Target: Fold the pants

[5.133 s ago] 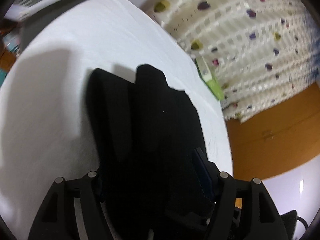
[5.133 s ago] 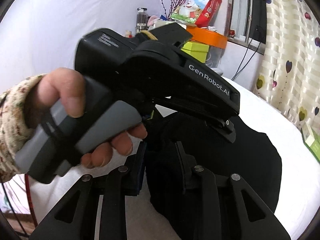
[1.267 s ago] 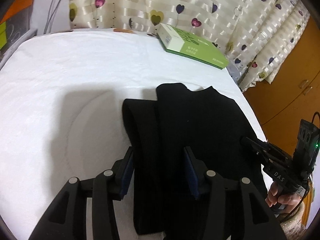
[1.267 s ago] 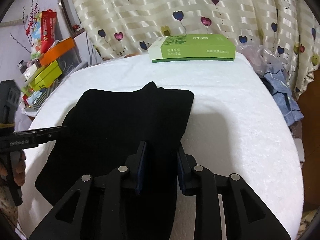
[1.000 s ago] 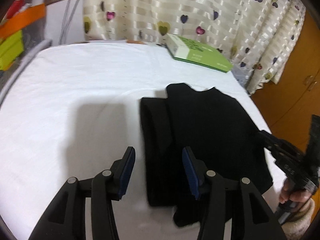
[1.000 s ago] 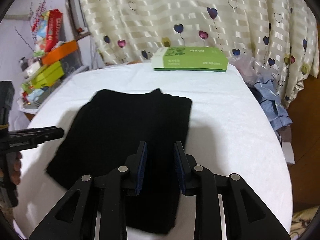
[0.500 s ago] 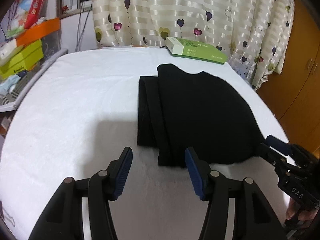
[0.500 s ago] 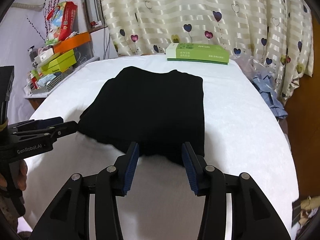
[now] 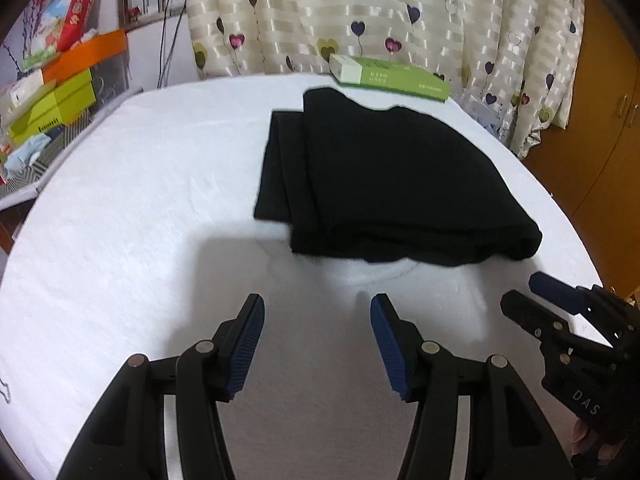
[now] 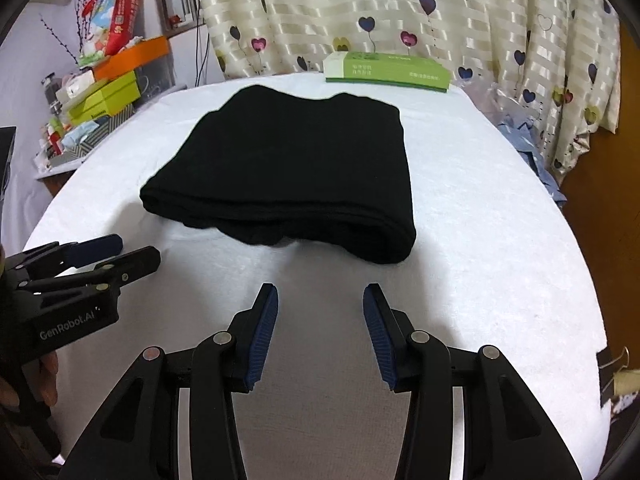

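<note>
The left tongs [image 9: 316, 320] stood wide apart and empty over bare white desk [image 9: 120, 200], their jaws having just spread. The folded black pants [image 10: 288, 168] lay flat mid-desk, short of the green box [image 10: 386, 66]. The right tongs [image 10: 320, 310] gaped equally empty, apparently because the folding looked finished.

Bare white tabletop [image 10: 480, 240] flanks the folded pants [image 10: 288, 176]; green box [image 10: 386, 67] behind.
</note>
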